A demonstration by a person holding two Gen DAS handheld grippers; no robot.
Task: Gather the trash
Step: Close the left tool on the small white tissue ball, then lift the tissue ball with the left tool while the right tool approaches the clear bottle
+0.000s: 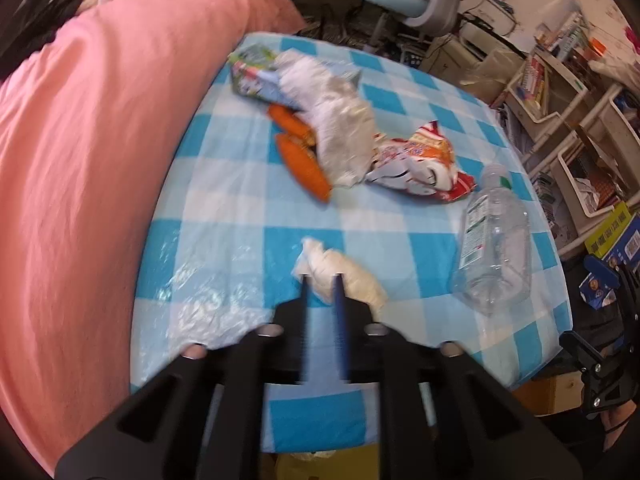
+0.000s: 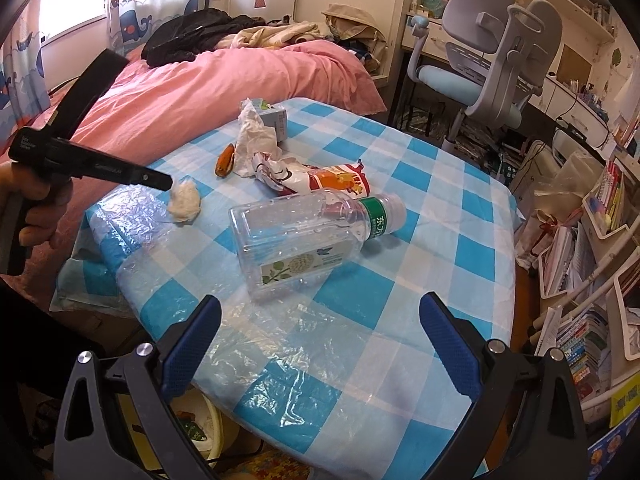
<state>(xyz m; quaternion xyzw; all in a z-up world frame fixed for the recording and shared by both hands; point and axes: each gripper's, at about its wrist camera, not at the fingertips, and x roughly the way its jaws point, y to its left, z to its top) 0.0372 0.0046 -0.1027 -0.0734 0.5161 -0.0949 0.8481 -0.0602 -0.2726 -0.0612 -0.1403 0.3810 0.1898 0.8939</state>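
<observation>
My left gripper (image 1: 322, 280) is shut on a crumpled white tissue wad (image 1: 344, 276), which is at or just above the blue-checked tablecloth (image 1: 248, 208); both also show in the right wrist view, the gripper (image 2: 170, 184) and the wad (image 2: 184, 200). My right gripper (image 2: 320, 320) is open and empty, at the table's near edge in front of a clear plastic bottle (image 2: 304, 236) lying on its side. That bottle also shows in the left wrist view (image 1: 494, 240). Further back lie a red-white snack wrapper (image 2: 320, 178), an orange wrapper (image 1: 304, 160), a crumpled white bag (image 1: 340, 120) and a small carton (image 1: 254, 76).
A pink bed (image 2: 200, 84) borders the table's left side. A grey-blue desk chair (image 2: 492, 64) stands behind it. Shelves with books (image 2: 580, 280) crowd the right. A yellow bin (image 2: 196, 424) sits on the floor under the table's near edge.
</observation>
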